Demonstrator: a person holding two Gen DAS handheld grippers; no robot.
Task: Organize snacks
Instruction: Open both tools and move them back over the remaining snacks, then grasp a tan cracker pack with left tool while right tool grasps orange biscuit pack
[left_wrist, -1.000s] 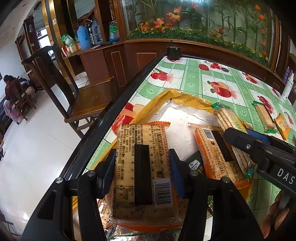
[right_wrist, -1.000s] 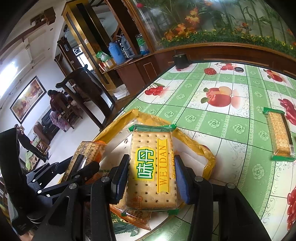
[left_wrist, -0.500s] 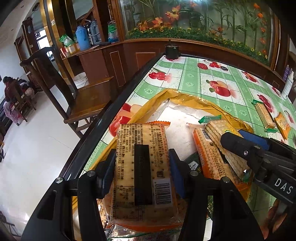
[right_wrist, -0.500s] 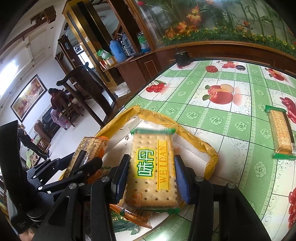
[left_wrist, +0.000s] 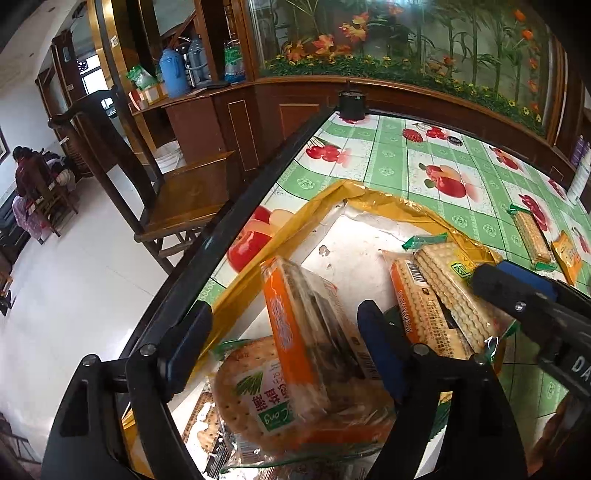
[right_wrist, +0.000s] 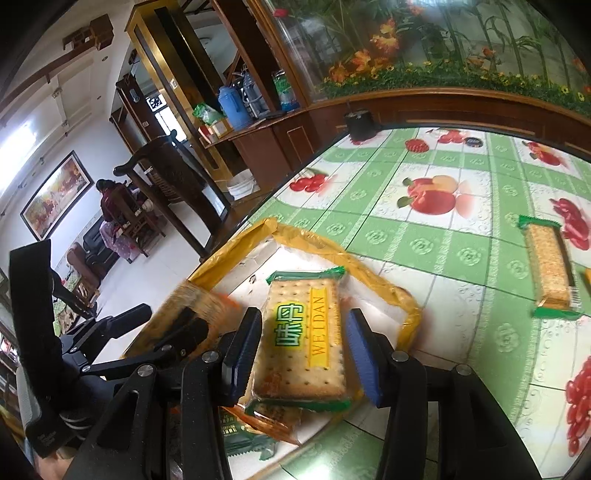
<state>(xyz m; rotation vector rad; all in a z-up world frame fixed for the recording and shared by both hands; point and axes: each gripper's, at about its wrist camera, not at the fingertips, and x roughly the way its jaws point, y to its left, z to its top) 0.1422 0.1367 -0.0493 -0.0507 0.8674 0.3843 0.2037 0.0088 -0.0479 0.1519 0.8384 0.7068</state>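
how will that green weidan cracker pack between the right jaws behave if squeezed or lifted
The green Weidan cracker pack probably lifts stiff and flat, since the crackers fill a tight rectangular block. Its glossy film looks slippery, so it may slide. Hard squeezing likely cracks the thin crackers showing through the wrapper. The right gripper grips its long edges.

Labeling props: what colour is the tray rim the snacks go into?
Yellow rim, white inside; right wrist view shows it best.

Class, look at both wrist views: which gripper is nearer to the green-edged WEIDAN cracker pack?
Right. The right gripper has the WEIDAN cracker pack between its jaws over the yellow-rimmed box. The left gripper, jaws just opened around a tilting orange pack, sits beside it.
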